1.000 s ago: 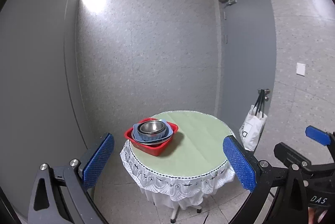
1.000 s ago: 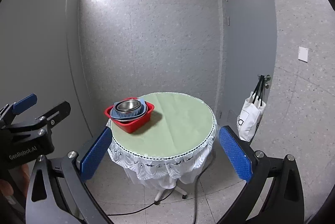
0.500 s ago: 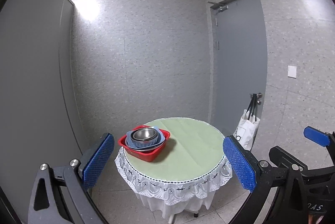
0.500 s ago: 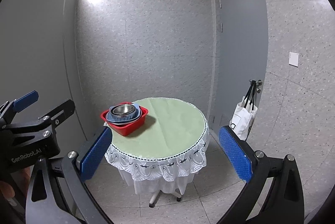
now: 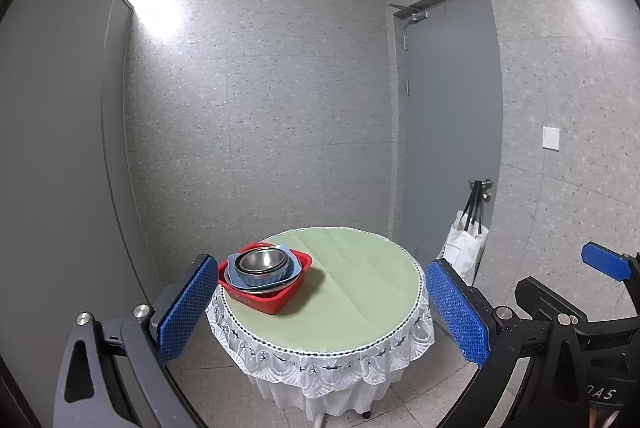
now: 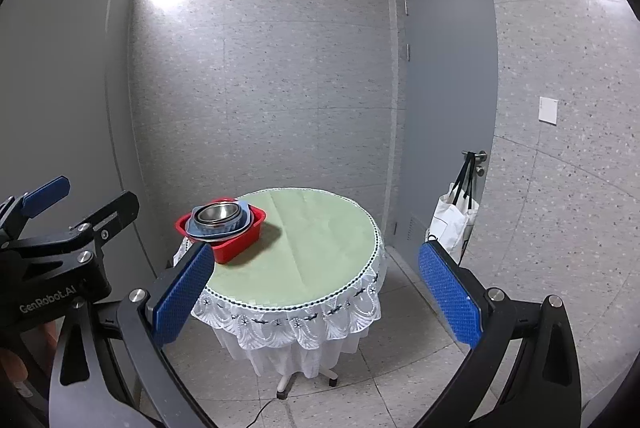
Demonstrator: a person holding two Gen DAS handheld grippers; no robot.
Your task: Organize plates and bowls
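Left wrist view: the left gripper (image 5: 316, 302) is held back from the round surface (image 5: 360, 280), its blue pads wide apart with nothing between them. The red basin (image 5: 276, 298) sits at about 9 o'clock on the surface, near the rim. Nested inside it are a blue dish (image 5: 256, 278) and, uppermost, a steel bowl (image 5: 260, 260). The rest of the green cloth is bare. The right gripper's frame shows at 3 o'clock of this view.

Right wrist view: the right gripper (image 6: 316, 292) also stands well short of the surface (image 6: 320, 240), pads spread and holding nothing. The same basin (image 6: 236, 244), blue dish (image 6: 218, 230) and steel bowl (image 6: 218, 212) appear at 9 o'clock. A white tote bag (image 6: 452, 224) hangs from the door handle.

Assessment: the crockery lies stacked together; this fits either a finished stack or one awaiting sorting. Any approach should come squarely over the basin, since it sits close to the rim and the lace-edged cloth could drag.
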